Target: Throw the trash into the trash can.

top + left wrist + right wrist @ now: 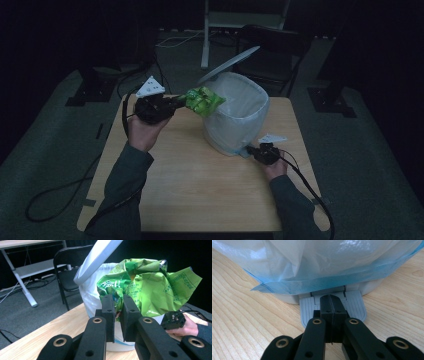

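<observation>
Dim room, light wooden worktop on a grey carpeted floor

The worktop [200, 185] is pale wood grain with rounded corners and sits at the centre of the high view. Grey carpet floor [45, 150] surrounds it, and the edges of the room fall into near darkness. At 12 o'clock stands a white-framed desk [245, 20] on a pale upright leg; just to its right, at 1 o'clock, is a black folding chair [272, 47]. Black cables [55, 195] loop over the carpet at 8 o'clock, with more cables [175, 40] at 11 o'clock. Dark flat stand bases lie at 10 o'clock [87, 92] and at 2 o'clock [332, 100].
</observation>
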Motion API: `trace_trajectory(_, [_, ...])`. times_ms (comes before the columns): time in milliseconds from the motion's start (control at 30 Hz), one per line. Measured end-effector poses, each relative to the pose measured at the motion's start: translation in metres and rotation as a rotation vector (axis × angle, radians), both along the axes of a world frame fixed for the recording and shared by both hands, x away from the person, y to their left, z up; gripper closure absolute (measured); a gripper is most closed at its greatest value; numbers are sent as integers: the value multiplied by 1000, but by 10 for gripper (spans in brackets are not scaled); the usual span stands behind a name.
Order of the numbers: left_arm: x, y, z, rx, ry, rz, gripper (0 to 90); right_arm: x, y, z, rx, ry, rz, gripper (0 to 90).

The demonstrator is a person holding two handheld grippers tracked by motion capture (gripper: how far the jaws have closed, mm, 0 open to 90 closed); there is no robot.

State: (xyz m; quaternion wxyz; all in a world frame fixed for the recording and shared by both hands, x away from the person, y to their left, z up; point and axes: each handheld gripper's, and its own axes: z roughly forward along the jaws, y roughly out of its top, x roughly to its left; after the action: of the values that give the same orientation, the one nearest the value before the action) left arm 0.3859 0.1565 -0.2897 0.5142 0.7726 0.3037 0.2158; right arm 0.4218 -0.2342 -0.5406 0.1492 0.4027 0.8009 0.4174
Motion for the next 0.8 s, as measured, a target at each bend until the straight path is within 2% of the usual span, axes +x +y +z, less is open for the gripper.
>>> trace_trajectory(800, [12, -27, 9, -6, 1, -45, 831, 0, 0, 0, -6, -5, 2, 900])
